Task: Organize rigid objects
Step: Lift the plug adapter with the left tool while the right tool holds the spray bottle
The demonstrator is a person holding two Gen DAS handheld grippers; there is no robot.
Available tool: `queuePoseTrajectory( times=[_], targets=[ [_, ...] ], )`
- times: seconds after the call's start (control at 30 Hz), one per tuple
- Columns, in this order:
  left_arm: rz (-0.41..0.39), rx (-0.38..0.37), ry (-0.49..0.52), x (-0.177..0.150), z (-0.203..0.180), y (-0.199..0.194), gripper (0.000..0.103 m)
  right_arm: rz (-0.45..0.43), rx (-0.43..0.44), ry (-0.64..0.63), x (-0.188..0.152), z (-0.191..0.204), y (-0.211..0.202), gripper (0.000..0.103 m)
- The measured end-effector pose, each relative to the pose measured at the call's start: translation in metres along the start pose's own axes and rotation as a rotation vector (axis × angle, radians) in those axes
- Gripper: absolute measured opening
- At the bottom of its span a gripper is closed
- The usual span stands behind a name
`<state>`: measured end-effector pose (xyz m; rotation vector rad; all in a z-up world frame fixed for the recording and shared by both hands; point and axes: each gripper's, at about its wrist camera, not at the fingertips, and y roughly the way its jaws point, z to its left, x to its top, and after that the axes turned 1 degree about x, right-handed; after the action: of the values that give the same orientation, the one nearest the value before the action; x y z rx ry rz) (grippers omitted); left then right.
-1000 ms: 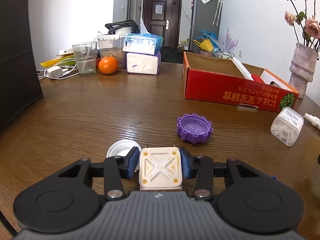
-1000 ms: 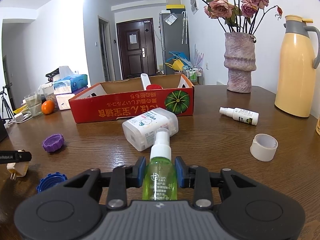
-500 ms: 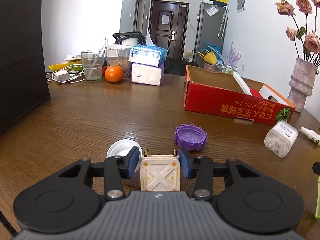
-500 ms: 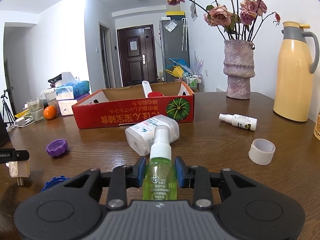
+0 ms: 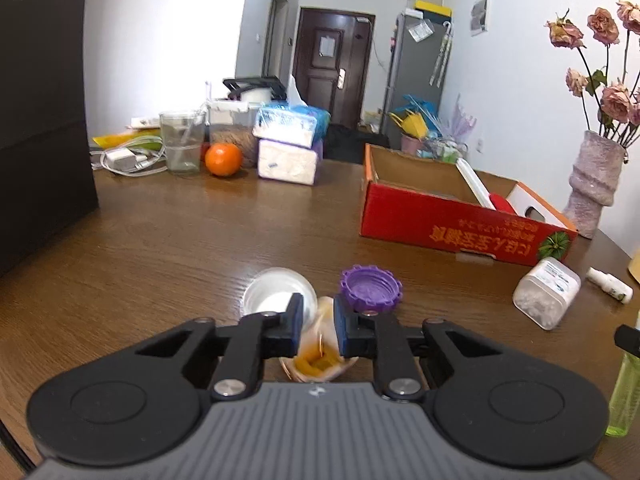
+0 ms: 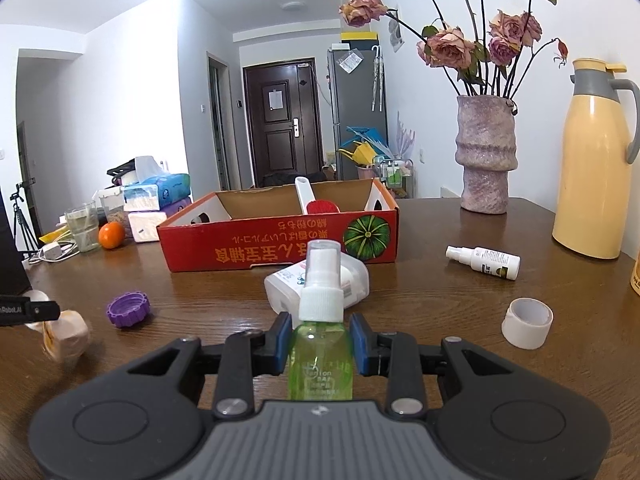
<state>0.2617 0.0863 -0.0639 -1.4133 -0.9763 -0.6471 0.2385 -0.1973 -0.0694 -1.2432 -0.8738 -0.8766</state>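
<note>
My left gripper [image 5: 317, 324] has its fingers close around a cream plug adapter [image 5: 320, 354], which is blurred, tilted and low between the pads; in the right wrist view the adapter [image 6: 66, 334] hangs blurred under the left gripper tip [image 6: 28, 310]. My right gripper [image 6: 320, 336] is shut on a green spray bottle [image 6: 320, 356] with a white pump, held upright above the table. The red cardboard box [image 6: 280, 248] stands open ahead, with a white-handled red brush [image 6: 316, 204] inside.
On the wooden table lie a purple cap [image 5: 370, 288], a white cap [image 5: 276, 294], a clear cotton-swab tub [image 6: 320, 284], a white spray bottle [image 6: 484, 258] and a tape roll [image 6: 526, 322]. A vase [image 6: 486, 156] and yellow thermos [image 6: 592, 160] stand right; tissue packs [image 5: 288, 140], an orange [image 5: 223, 159] and a glass [image 5: 182, 140] stand far left.
The plug adapter has turned and slipped lower between the left fingers, which stand closer together. Both grippers have risen a little; the right one still holds the green bottle.
</note>
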Motion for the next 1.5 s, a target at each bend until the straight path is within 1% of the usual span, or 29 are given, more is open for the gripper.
queuePoseTrajectory(
  times=[0.07, 0.1, 0.13, 0.17, 0.2, 0.23, 0.3, 0.33, 0.43, 0.57, 0.6, 0.63, 0.67, 0.73, 0.8, 0.93, 1.07, 1.5],
  targets=[
    [0.033, -0.002, 0.004, -0.003, 0.001, 0.005, 0.019, 0.0, 0.0, 0.001, -0.001, -0.001, 0.0, 0.03],
    [0.034, -0.003, -0.002, -0.005, 0.003, 0.005, 0.022, 0.001, 0.0, 0.002, -0.001, -0.001, 0.0, 0.03],
    [0.034, 0.003, -0.003, -0.006, 0.004, 0.004, 0.031, 0.001, 0.001, 0.003, -0.002, -0.001, 0.0, 0.03],
    [0.036, 0.006, -0.006, -0.005, 0.006, 0.003, 0.038, 0.001, 0.002, 0.004, -0.002, -0.001, 0.0, 0.03],
    [0.037, 0.006, -0.009, -0.006, 0.007, 0.002, 0.054, 0.001, 0.003, 0.005, -0.002, -0.002, 0.0, 0.03],
    [0.038, 0.012, -0.01, -0.006, 0.007, 0.002, 0.066, 0.002, 0.004, 0.006, -0.003, -0.002, 0.0, 0.03],
    [0.038, 0.024, 0.003, -0.006, 0.006, 0.002, 0.069, 0.003, 0.006, 0.007, -0.003, -0.003, 0.001, 0.03],
    [0.044, 0.021, 0.007, -0.006, 0.005, 0.004, 0.074, 0.004, 0.008, 0.008, -0.003, -0.003, 0.002, 0.03],
    [0.063, 0.03, 0.017, -0.005, 0.0, 0.012, 0.078, 0.01, 0.011, 0.011, -0.004, -0.004, 0.004, 0.03],
    [0.084, 0.037, 0.02, -0.004, -0.007, 0.023, 0.078, 0.014, 0.016, 0.012, -0.005, -0.004, 0.005, 0.03],
    [0.092, 0.044, 0.026, -0.005, -0.009, 0.027, 0.075, 0.016, 0.018, 0.014, -0.005, -0.004, 0.006, 0.03],
    [0.101, 0.048, 0.031, -0.006, -0.01, 0.029, 0.069, 0.017, 0.019, 0.015, -0.005, -0.005, 0.006, 0.03],
    [0.112, 0.044, 0.036, -0.007, -0.011, 0.032, 0.066, 0.018, 0.02, 0.017, -0.006, -0.005, 0.007, 0.03],
    [0.133, 0.033, 0.042, -0.009, -0.013, 0.036, 0.043, 0.018, 0.023, 0.021, -0.006, -0.006, 0.007, 0.03],
    [0.139, 0.032, 0.037, -0.01, -0.012, 0.037, 0.033, 0.018, 0.025, 0.023, -0.006, -0.006, 0.007, 0.03],
    [0.129, 0.024, 0.024, -0.01, -0.011, 0.034, 0.032, 0.018, 0.029, 0.024, -0.006, -0.006, 0.007, 0.03],
    [0.102, 0.01, 0.024, -0.007, -0.013, 0.026, 0.032, 0.017, 0.032, 0.023, -0.005, -0.006, 0.006, 0.03],
    [0.041, -0.036, 0.026, 0.012, -0.027, 0.007, 0.032, -0.005, 0.036, 0.012, 0.006, -0.006, 0.003, 0.03]
  ],
)
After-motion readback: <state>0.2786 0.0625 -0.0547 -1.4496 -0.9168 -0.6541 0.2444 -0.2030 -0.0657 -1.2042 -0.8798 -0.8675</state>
